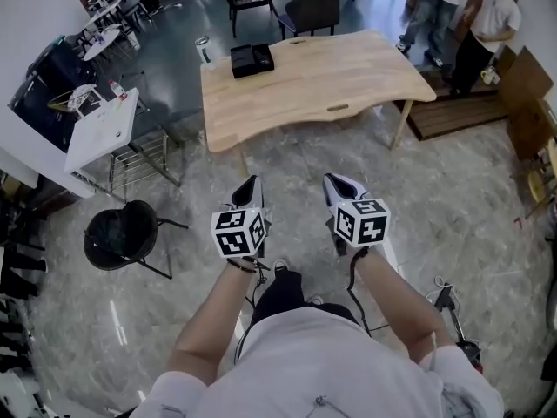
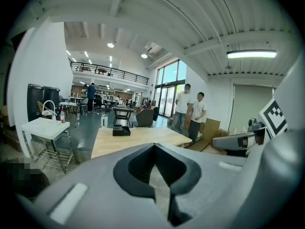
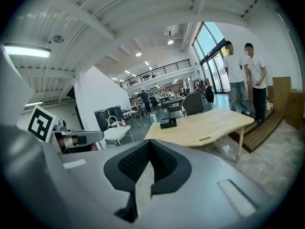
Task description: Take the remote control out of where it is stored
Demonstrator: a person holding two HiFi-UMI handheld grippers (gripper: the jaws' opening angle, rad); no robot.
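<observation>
Left gripper: I am holding my left gripper (image 1: 251, 184) low in front of my body and pointing it toward the table. Its jaws are meeting at the tips, and nothing is sitting between them.
Right gripper: I am carrying my right gripper (image 1: 336, 182) just beside the left one, at the same height. Its jaws are also pressing together and are empty.
Why held so: I am standing well apart from the wooden table (image 1: 322, 90), so I judge that I am only carrying both grippers forward and not working with them yet.
Remote control: I am not seeing the remote control in any view. I am guessing it is lying inside the black box (image 1: 251, 60).
Black box: It is resting on the table near the far left corner. I cannot tell whether it is open.
Next move: I am expecting to walk up to the table and part the jaws before reaching for the box.
Writing: I am reading only black-and-white square patterns on the marker cubes (image 1: 238, 232). No word or brand is showing on the box.
Bystanders: two people (image 1: 470, 16) are standing beyond the table's right end, well apart from the box.
</observation>
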